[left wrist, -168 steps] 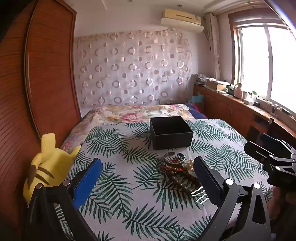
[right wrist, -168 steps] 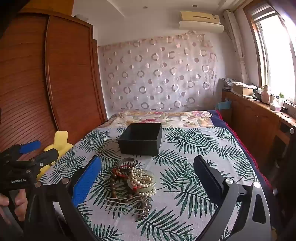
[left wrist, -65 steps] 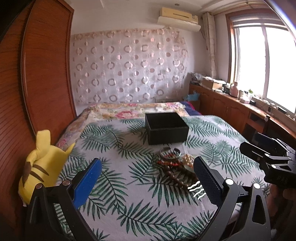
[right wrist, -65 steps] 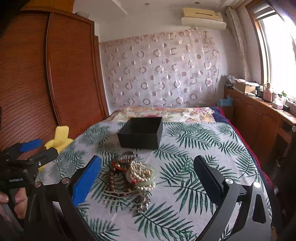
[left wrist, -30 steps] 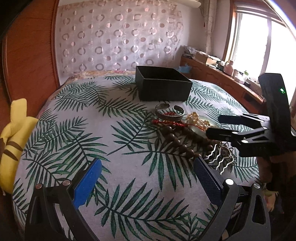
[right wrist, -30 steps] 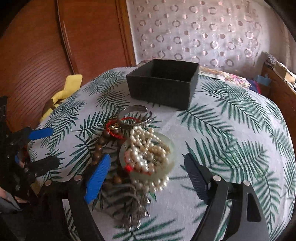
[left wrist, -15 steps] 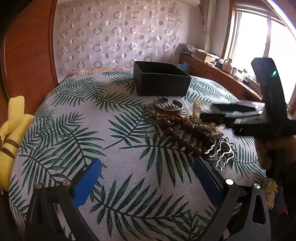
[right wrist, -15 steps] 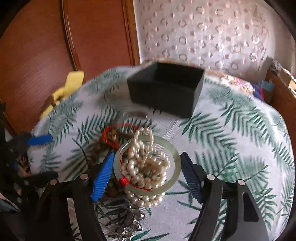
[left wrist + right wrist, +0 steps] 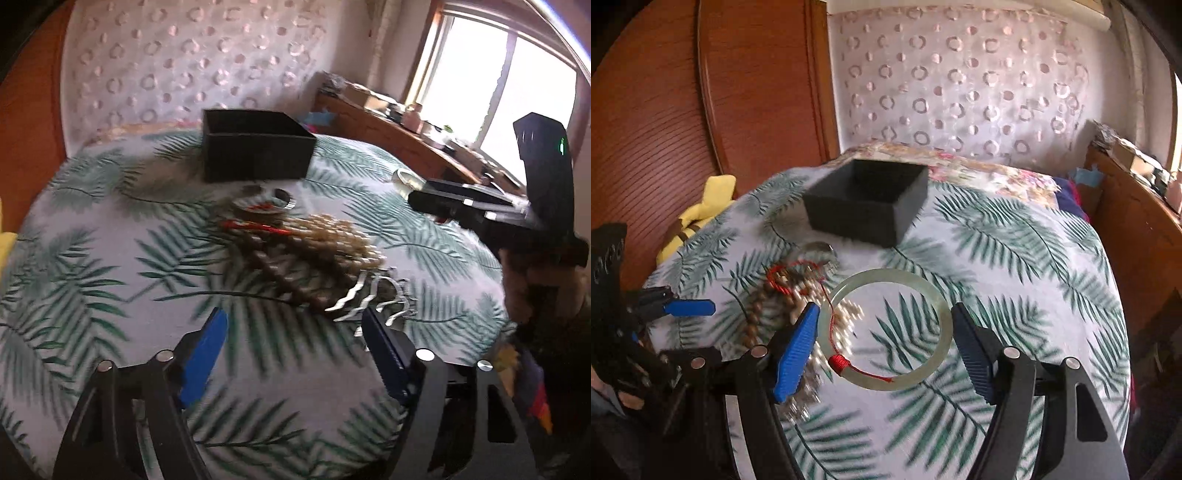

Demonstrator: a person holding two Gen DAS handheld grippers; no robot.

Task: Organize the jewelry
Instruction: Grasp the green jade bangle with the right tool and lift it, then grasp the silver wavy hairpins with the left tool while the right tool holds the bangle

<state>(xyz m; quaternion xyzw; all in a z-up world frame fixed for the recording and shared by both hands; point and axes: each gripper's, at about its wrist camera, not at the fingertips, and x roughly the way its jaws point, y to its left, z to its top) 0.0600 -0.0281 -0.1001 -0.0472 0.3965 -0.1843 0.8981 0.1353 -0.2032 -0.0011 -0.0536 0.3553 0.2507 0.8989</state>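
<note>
My right gripper is shut on a pale green jade bangle with a red thread knot, and holds it above the bedspread. An open black box stands farther back on the bed. In the left wrist view the pile lies ahead: pearls, brown wooden beads, a silver cuff, a red string bracelet and a silver hairpin. The jaws of my left gripper are closing with only bedspread between them. Its right fingertip is next to the hairpin.
A palm-leaf bedspread covers the bed. A yellow plush toy lies at its left edge by the wooden wardrobe. A wooden cabinet with clutter runs under the window on the right.
The right gripper has lifted the jade bangle off the pearls, which stay on the bed. The left gripper's jaws have narrowed and it has moved closer to the pile.
</note>
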